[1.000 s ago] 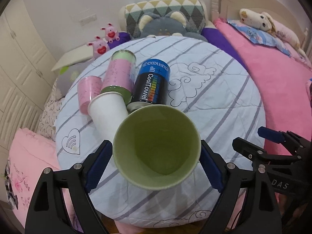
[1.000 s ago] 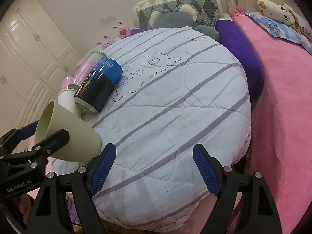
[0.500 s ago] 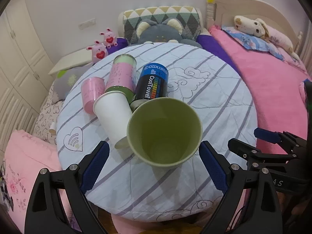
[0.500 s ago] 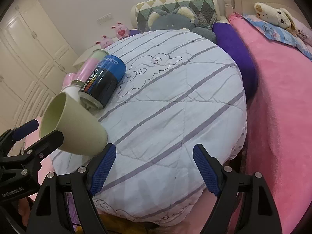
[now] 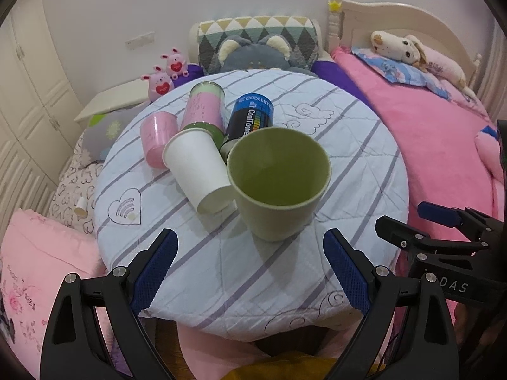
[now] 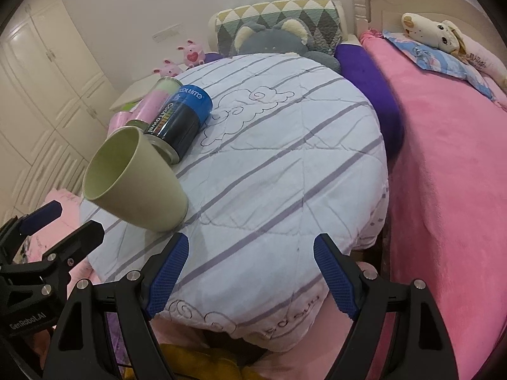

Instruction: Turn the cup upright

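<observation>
Left gripper [image 5: 250, 261], spread wide and holding nothing, should back straight off the upright green plastic cup [image 5: 279, 183] (mouth up on the quilted counter [image 5: 355, 164]) without brushing it.

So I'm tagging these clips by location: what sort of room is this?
Most likely a bedroom, probably a child's. A bed with a pink blanket and cream headboard sits beside the round table, plush toys lie around, and white wardrobe doors line the wall.
</observation>
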